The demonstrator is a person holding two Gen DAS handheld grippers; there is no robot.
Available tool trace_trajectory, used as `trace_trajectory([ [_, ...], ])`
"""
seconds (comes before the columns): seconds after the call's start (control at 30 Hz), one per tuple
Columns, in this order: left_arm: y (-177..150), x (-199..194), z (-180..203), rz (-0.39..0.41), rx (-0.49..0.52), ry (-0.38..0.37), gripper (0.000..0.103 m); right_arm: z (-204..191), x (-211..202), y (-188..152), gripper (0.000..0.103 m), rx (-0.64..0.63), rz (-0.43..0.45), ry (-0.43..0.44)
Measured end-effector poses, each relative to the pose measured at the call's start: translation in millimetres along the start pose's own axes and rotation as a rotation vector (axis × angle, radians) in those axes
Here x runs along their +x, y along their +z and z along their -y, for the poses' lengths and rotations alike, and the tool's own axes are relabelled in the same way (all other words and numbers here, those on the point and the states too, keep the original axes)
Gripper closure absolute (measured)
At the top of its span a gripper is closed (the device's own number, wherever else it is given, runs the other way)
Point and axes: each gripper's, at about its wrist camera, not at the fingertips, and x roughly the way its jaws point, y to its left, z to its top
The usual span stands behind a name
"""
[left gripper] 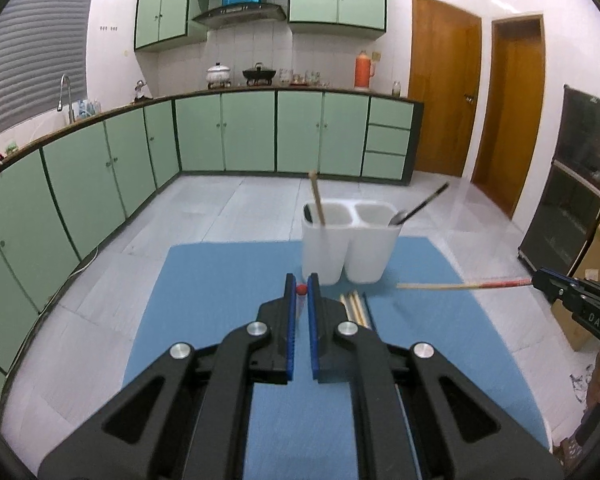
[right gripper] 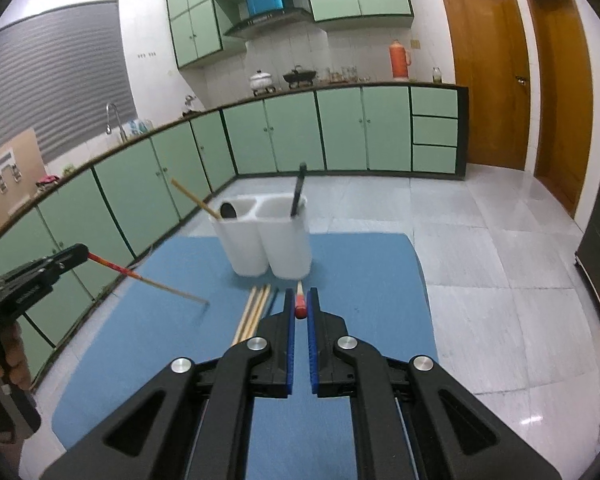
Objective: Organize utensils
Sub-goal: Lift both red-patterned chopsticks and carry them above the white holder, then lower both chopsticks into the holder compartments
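A: Left gripper [left gripper: 301,289]?
B: Clamped on a red-tipped chopstick [right gripper: 148,280], lifted clear of the blue mat [left gripper: 228,280], sticking out sideways.

A: Right gripper [right gripper: 300,304]?
B: Same, closed on a second red-tipped chopstick [left gripper: 460,285], also in the air.

A: Rest of the utensils?
B: Loose chopsticks [right gripper: 254,310] lie on the mat just in front of the white two-compartment holder [right gripper: 268,240]. One wooden stick [left gripper: 318,200] leans in its left compartment, a dark-handled utensil [left gripper: 420,204] in the right

black tool [left gripper: 301,286], blue ribbed pads [left gripper: 290,320], silver screws.
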Motion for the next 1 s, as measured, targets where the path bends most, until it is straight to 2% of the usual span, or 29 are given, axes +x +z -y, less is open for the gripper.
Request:
trace_trajectory([
  [0.23,15.1,1.9,9.6,0.019,-0.002,-0.042,0.098,3.2,-3.2,26.5,0.097,0.024,0.027,0.048],
  [0.43,31.8,-4.7,5.3,0.059,-0.022,-0.073,0.098,-0.3,-11.4,53.3,0.097,-0.011,0.056,0.078],
  [0.7,64.8,-24.5,7.3,0.159,-0.028,-0.103,0.098,-7.7,-32.8,82.6,0.097,-0.059,0.116,0.105],
  [1.0,121.3,-33.5,24.5,0.308,-0.021,-0.127,0.098,-23.5,-25.0,129.8,0.097,-0.141,0.144,0.115],
])
